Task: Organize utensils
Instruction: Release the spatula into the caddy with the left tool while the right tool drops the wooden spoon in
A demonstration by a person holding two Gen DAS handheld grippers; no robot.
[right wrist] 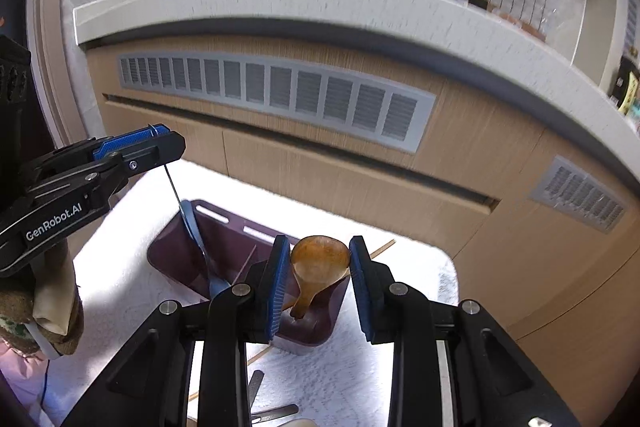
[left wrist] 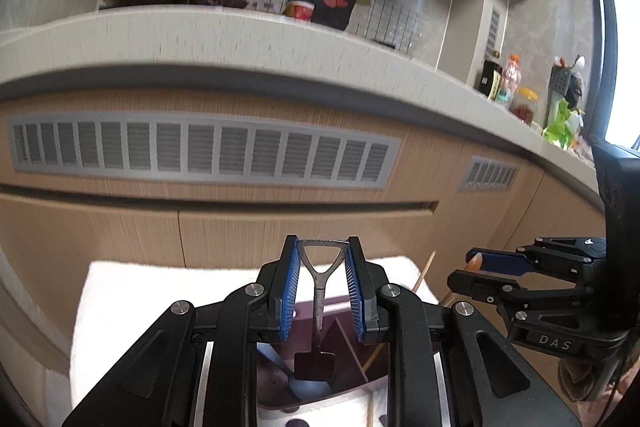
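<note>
Gripping a metal spatula (left wrist: 320, 291) by its handle, your left gripper (left wrist: 322, 247) hangs it into the purple caddy (right wrist: 224, 227); your right gripper (right wrist: 319, 247) pinches a wooden spoon (right wrist: 318, 263).

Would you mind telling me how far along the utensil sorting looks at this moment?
Nothing sits loose in the purple caddy yet, as far as I can see. In hand: the left gripper clamps a metal spatula, blade down in the caddy; the right gripper clamps a wooden spoon, handle down over it. Left: releasing both, then the chopsticks and metal handles on the white towel.
</note>
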